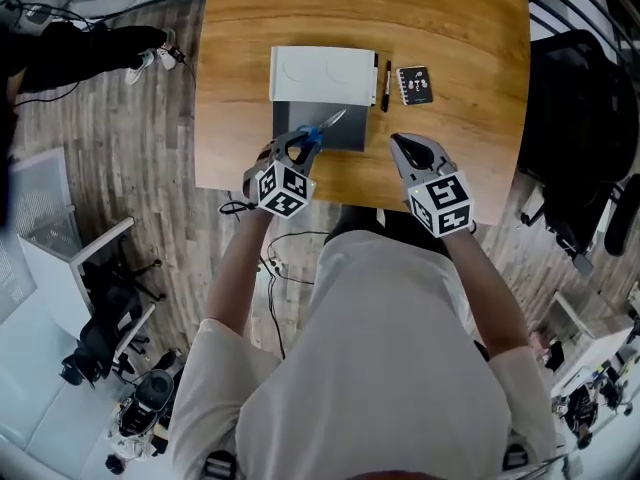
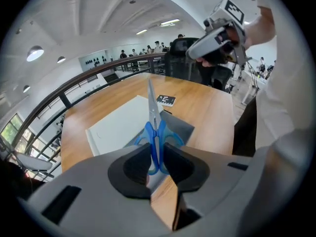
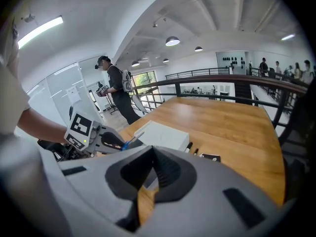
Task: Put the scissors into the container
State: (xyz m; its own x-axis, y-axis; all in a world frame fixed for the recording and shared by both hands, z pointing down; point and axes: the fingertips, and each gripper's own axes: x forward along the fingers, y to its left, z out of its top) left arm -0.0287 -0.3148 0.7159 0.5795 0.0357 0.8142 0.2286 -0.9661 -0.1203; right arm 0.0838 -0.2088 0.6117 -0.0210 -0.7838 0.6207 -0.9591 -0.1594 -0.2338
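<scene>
left gripper (image 2: 157, 152): clamped on the blue handles of the scissors (image 2: 154, 110) | axis: blades carried straight ahead, in line with the jaws | container (image 2: 185, 126): open, just ahead of and below the tips | right gripper (image 3: 153, 152): closed, empty, held off to the side

Head view looks steeply down; 2 gripper views skim low across the table (image 1: 450, 28), sharing the container (image 1: 322, 78).

A wooden table (image 1: 450, 28) carries a container (image 1: 345, 133), its grey tray open and its white lid (image 1: 322, 74) lying flat behind it. Just beside the lid lie 2 dark pens (image 1: 386, 86), then 1 small black card (image 1: 414, 85).
</scene>
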